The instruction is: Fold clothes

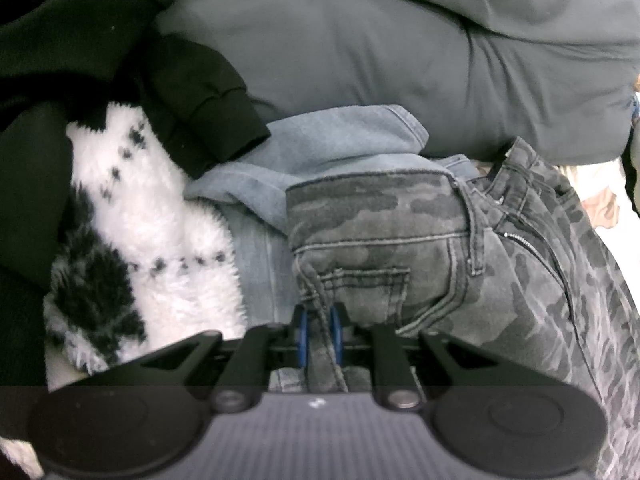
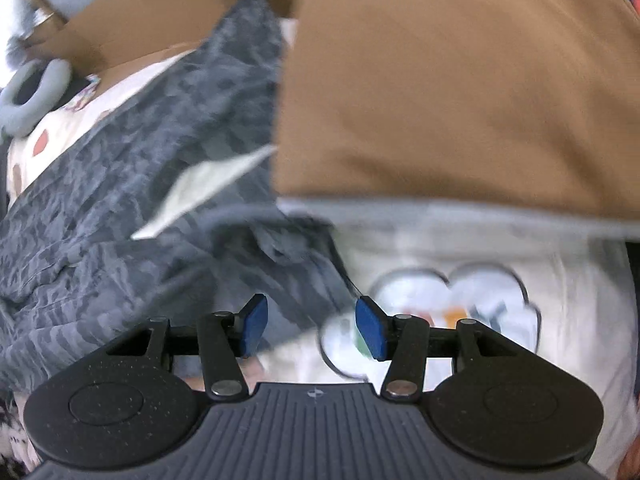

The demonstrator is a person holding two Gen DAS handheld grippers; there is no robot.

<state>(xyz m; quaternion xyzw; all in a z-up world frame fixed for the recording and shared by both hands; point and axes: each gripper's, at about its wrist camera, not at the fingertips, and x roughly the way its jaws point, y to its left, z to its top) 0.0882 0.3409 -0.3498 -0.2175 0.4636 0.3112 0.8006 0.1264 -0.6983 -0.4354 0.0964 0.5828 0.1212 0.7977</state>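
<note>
The camouflage jeans [image 1: 400, 236] are the landmark in both views. In the left wrist view the left gripper [image 1: 320, 336] pinches a seam of the jeans just below the back pocket, its blue pads [image 1: 303, 332] pressed close with a ridge of fabric between them; the lower end of that ridge is hidden behind the gripper body. Left of the jeans lies light blue denim [image 1: 320, 148], partly covered by them, and further left a fuzzy white and black garment [image 1: 152, 220] whose lower edge is cut off by the gripper. A black garment [image 1: 80, 60] overlaps that fuzzy piece and runs out of frame at the top left. Behind the jeans rises a grey cushion [image 1: 400, 40] — it fills the top of the view, leaving little open room on that side. The right wrist view is blurred. There the right gripper [image 2: 312, 326] hangs with its jaws spread wide and nothing between its blue pads [image 2: 372, 328]; the jeans' leg [image 2: 140, 168] stretches away to its left, frayed hem nearest the gripper. Right of the jeans lies a white sheet with a cartoon print [image 2: 460, 308] — mostly bare, the clearest room here. Above it a brown cloth [image 2: 460, 92] overlaps the jeans' far edge; small things at the top left are too smeared to name.
</note>
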